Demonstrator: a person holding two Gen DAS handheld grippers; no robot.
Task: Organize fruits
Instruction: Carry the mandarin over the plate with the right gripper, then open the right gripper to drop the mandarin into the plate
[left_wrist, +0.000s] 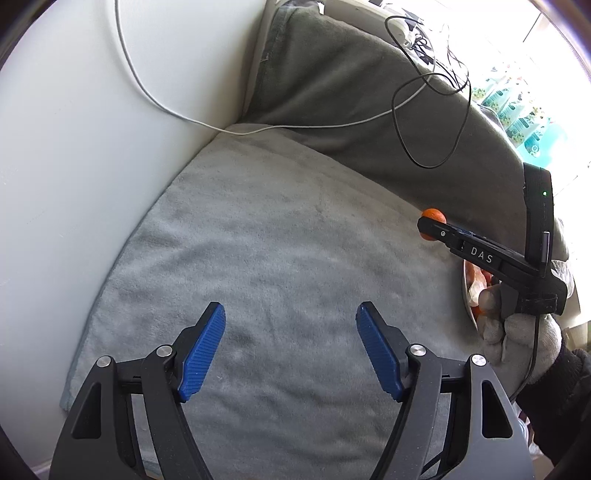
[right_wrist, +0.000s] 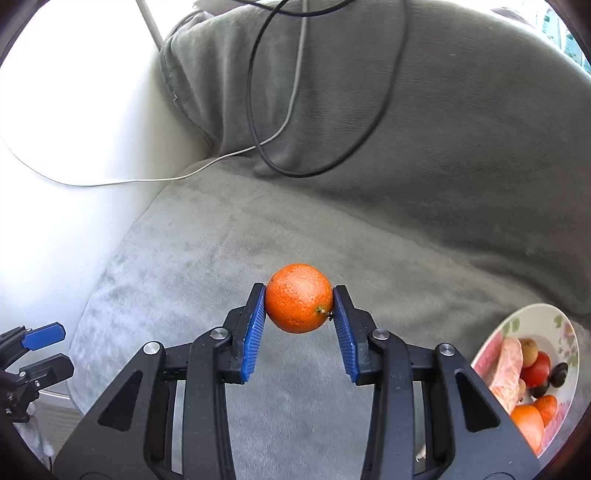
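The right hand-held black gripper with blue ribbed pads (right_wrist: 299, 314) is clamped on the round orange mandarin (right_wrist: 299, 298) above the grey plush cushion (right_wrist: 207, 236), the floral fruit plate (right_wrist: 554, 325) lying to its lower right, nearer than the empty, spread left gripper (left_wrist: 290, 314).

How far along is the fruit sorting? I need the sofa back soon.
Mostly done, it seems: the floral plate already holds several fruits. In hand: the right gripper has its jaws shut on an orange above the grey cushion. Left: plating it. The left gripper is open, holding nothing.
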